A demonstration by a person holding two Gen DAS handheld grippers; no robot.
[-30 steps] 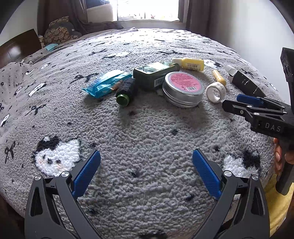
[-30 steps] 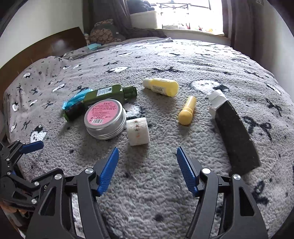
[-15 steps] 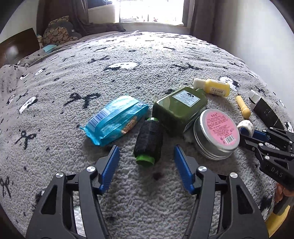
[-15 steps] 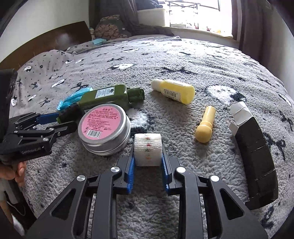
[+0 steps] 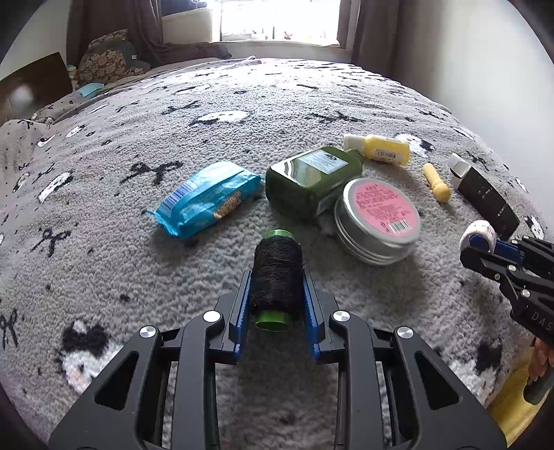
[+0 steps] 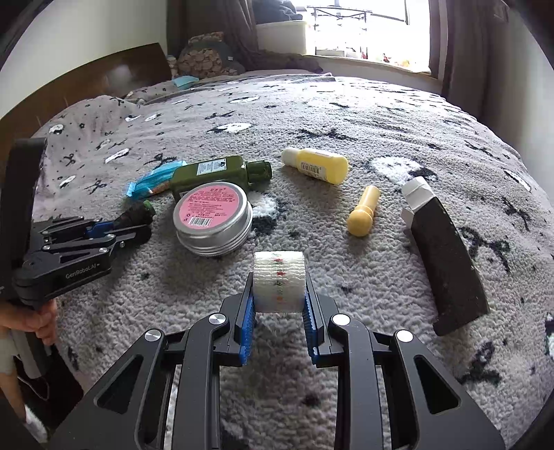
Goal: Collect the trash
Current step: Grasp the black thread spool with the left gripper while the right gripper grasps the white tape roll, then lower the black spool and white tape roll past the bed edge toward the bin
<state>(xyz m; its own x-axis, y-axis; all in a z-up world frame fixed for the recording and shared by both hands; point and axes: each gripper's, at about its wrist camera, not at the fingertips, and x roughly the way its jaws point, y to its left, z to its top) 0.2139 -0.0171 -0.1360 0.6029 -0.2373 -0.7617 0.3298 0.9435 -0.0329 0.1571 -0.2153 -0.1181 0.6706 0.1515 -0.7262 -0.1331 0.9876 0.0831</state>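
Observation:
My left gripper [image 5: 276,287] is shut on a black thread spool with green ends [image 5: 276,273], held just over the grey blanket. My right gripper [image 6: 279,287] is shut on a white patterned tape roll [image 6: 279,280]. On the blanket lie a blue snack wrapper [image 5: 204,199], a green bottle [image 5: 311,180], a round tin with a pink label [image 5: 379,221], a yellow bottle [image 5: 381,149], a small yellow tube [image 5: 437,181] and a black box with a white end [image 5: 484,194]. The right gripper [image 5: 484,242] shows at the right edge of the left wrist view.
The grey patterned blanket [image 5: 242,104] covers a bed. Pillows [image 5: 107,65] and a dark headboard [image 5: 31,83] lie at the far left, a window [image 5: 277,17] beyond. A wall [image 5: 467,52] runs along the right. The left gripper [image 6: 114,232] sits beside the tin.
Both grippers moved forward and closed: the left onto the thread spool, the right onto the tape roll. The spool and the roll have shifted toward me from beside the tin.

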